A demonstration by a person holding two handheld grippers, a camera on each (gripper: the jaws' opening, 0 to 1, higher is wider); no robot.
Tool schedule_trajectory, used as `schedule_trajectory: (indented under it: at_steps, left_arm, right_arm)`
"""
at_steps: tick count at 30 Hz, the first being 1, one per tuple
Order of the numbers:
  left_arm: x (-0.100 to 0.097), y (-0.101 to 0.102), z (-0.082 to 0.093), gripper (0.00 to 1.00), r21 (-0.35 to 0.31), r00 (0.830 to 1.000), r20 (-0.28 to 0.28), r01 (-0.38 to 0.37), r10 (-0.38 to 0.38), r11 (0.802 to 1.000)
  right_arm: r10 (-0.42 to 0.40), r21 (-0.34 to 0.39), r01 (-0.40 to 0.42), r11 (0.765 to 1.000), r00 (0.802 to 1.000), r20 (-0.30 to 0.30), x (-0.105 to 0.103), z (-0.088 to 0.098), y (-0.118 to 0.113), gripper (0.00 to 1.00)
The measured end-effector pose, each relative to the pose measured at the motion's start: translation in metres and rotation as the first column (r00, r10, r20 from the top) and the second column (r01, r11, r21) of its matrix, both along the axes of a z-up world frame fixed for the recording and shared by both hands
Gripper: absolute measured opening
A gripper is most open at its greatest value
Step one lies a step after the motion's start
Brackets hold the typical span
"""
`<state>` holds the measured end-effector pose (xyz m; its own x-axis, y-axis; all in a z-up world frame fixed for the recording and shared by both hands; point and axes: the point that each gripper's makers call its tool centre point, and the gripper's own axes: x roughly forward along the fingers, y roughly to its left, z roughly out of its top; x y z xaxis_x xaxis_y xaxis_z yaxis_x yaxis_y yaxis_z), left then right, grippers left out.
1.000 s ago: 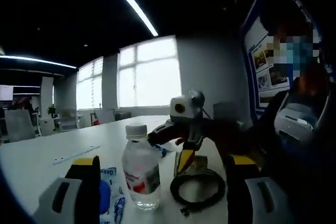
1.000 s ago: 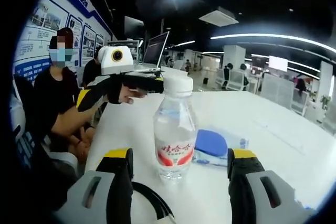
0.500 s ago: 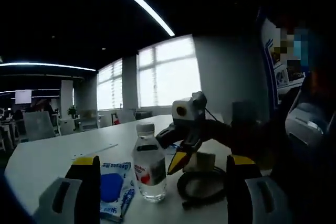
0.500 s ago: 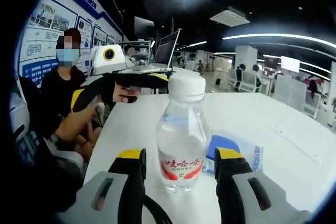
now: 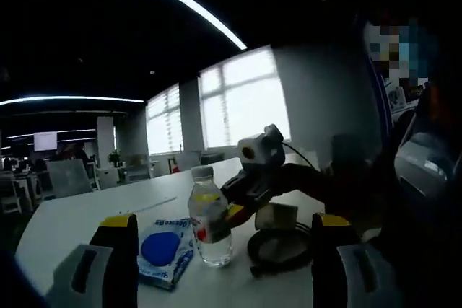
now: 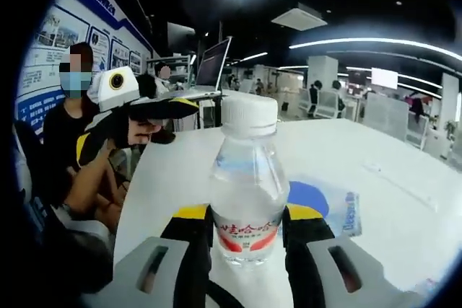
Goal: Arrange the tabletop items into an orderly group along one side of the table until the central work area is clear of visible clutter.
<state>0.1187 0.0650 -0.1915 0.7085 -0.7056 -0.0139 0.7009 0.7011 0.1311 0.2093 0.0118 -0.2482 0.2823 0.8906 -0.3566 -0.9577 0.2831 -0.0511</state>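
A clear water bottle with a white cap and a red label stands on the white table. My right gripper is shut on the bottle, its yellow-tipped jaws pressing both sides at the label. In the left gripper view the same bottle stands upright, and the right gripper reaches it from the right. My left gripper is open and held back from the bottle with nothing between its jaws. The left gripper also hangs above the table's left side in the right gripper view.
A blue and white packet lies left of the bottle, and the packet also lies behind the bottle. A black cable coil and a small box lie to its right. A laptop stands at the far end. A person sits alongside.
My right gripper's jaws have closed from wide apart onto the water bottle, and the camera has moved closer to it. The left gripper view has pulled back slightly and stays open.
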Motion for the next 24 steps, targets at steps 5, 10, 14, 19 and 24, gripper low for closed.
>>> schedule_trajectory:
  at_steps: [5,10,14,19,24]
  left_arm:
    - [-0.001,0.004,-0.005,0.99,0.01,1.0,-0.004,-0.026,0.026,1.0]
    - [-0.004,0.005,-0.014,0.97,0.016,0.999,-0.02,-0.045,0.045,0.999]
    - [-0.004,0.008,-0.015,0.97,0.014,0.995,-0.007,-0.101,0.101,0.995]
    - [-0.006,0.009,-0.02,0.97,0.027,0.989,-0.002,-0.147,0.147,0.989]
    - [-0.008,0.008,-0.027,0.96,0.04,0.988,-0.013,-0.154,0.154,0.987]
  right_arm:
    - [-0.055,-0.022,0.055,0.998,0.998,0.015,-0.001,0.0,0.001,0.35]
    - [-0.109,-0.013,0.109,0.994,0.994,-0.002,0.0,0.0,-0.002,0.35]
    - [-0.155,-0.012,0.155,0.988,0.988,0.0,0.0,0.0,-0.002,0.35]
    - [-0.221,-0.004,0.221,0.975,0.975,0.003,0.001,0.0,-0.002,0.35]
    - [-0.224,0.001,0.224,0.975,0.975,0.007,0.002,0.001,-0.003,0.36]
